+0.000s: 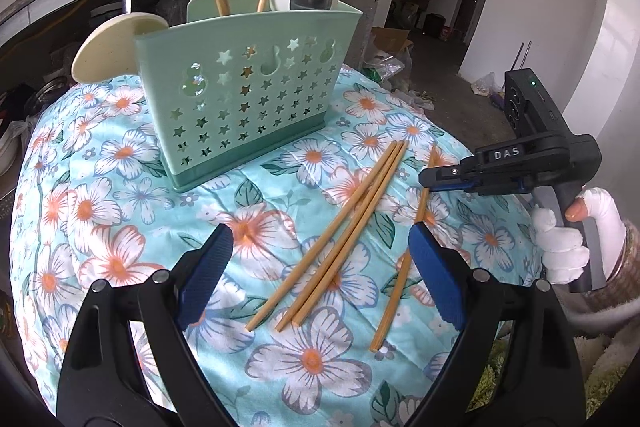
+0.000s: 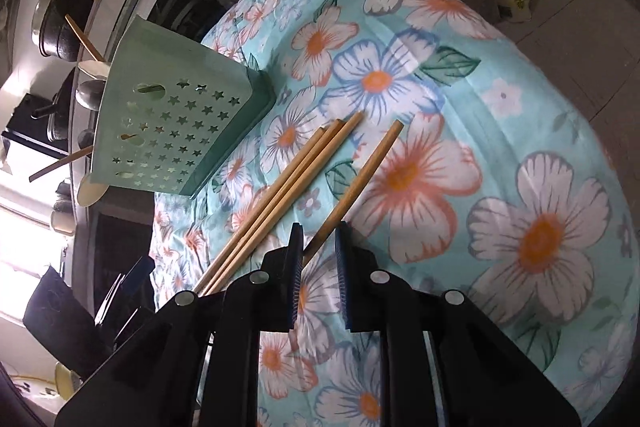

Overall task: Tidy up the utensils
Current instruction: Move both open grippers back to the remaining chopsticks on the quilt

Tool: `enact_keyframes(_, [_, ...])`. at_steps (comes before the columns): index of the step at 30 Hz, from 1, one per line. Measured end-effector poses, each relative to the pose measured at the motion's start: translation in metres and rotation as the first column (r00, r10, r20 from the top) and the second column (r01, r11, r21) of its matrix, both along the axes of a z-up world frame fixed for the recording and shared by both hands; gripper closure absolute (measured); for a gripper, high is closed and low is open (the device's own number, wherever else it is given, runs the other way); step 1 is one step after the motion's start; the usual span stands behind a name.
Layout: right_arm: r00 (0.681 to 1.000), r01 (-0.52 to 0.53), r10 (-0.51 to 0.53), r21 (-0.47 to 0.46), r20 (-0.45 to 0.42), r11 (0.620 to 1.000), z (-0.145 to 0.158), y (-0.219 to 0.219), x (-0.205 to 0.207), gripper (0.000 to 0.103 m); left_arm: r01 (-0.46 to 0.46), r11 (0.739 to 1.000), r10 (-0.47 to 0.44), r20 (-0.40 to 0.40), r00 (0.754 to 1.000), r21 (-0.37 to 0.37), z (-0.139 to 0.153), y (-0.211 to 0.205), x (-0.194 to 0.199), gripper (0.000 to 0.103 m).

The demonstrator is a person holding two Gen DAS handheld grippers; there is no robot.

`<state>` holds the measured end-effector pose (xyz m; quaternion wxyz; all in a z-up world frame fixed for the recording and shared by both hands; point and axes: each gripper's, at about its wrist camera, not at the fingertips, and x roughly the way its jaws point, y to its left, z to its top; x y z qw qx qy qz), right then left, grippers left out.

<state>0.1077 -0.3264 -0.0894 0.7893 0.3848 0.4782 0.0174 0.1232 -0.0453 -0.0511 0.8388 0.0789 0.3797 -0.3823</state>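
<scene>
While the left tongs [image 1: 320, 267] hang with their blue pads wide apart and empty above the flowered cloth [image 1: 120, 227], the left wrist view shows three chopsticks [image 1: 340, 239] lying side by side on the cloth between and just ahead of them, their long axes running diagonally up toward the right. A fourth, lone chopstick [image 1: 394, 301] lies apart to their right, partly hidden behind the right-hand pad. The green holder [image 1: 248, 99] stands upright beyond, already carrying some utensils, and the right tongs [image 1: 444, 179] reach in from the right over the far part of that lone stick.

In the right wrist view, the right tongs [image 2: 318, 231] are only slightly parted, and the lone chopstick [image 2: 360, 183] runs straight out from the gap between the pads; whether they already pinch it cannot be told. The three chopsticks [image 2: 280, 195] lie just left, the green holder [image 2: 172, 123] beyond them. The right hand looks nearer to this stick, whose axis lines up with its reach
</scene>
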Motion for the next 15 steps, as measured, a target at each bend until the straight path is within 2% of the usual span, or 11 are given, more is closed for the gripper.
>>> enact_keyframes(4, [1.000, -0.025, 0.025, -0.087, 0.002, 0.996, 0.001, 0.010, 0.010, 0.085, 0.034, 0.999, -0.034, 0.028, 0.999, -0.027, 0.005, -0.007, -0.006, 0.018])
enact_keyframes(6, [0.999, -0.037, 0.038, -0.118, 0.002, 0.992, 0.002, 0.014, 0.013, 0.085, 0.075, 0.997, -0.074, 0.059, 0.996, -0.027, 0.006, -0.014, -0.010, 0.022])
enact_keyframes(8, [0.999, -0.052, 0.052, -0.142, -0.001, 0.988, 0.003, 0.016, 0.013, 0.086, 0.111, 0.994, -0.111, 0.098, 0.989, 0.008, 0.004, -0.027, -0.014, 0.032])
enact_keyframes(11, [0.998, -0.067, 0.066, -0.184, -0.014, 0.981, 0.006, 0.016, 0.010, 0.087, 0.162, 0.985, -0.167, 0.107, 0.980, 0.055, -0.004, -0.046, -0.014, 0.046])
enact_keyframes(14, [0.998, -0.063, 0.060, -0.185, -0.021, 0.981, 0.006, 0.012, 0.001, 0.087, 0.205, 0.974, -0.216, 0.117, 0.969, 0.101, -0.013, -0.063, -0.015, 0.062])
enact_keyframes(15, [0.998, -0.058, 0.054, -0.180, -0.022, 0.982, 0.005, 0.010, -0.001, 0.087, 0.213, 0.969, -0.229, 0.133, 0.964, 0.125, -0.016, -0.068, -0.015, 0.064])
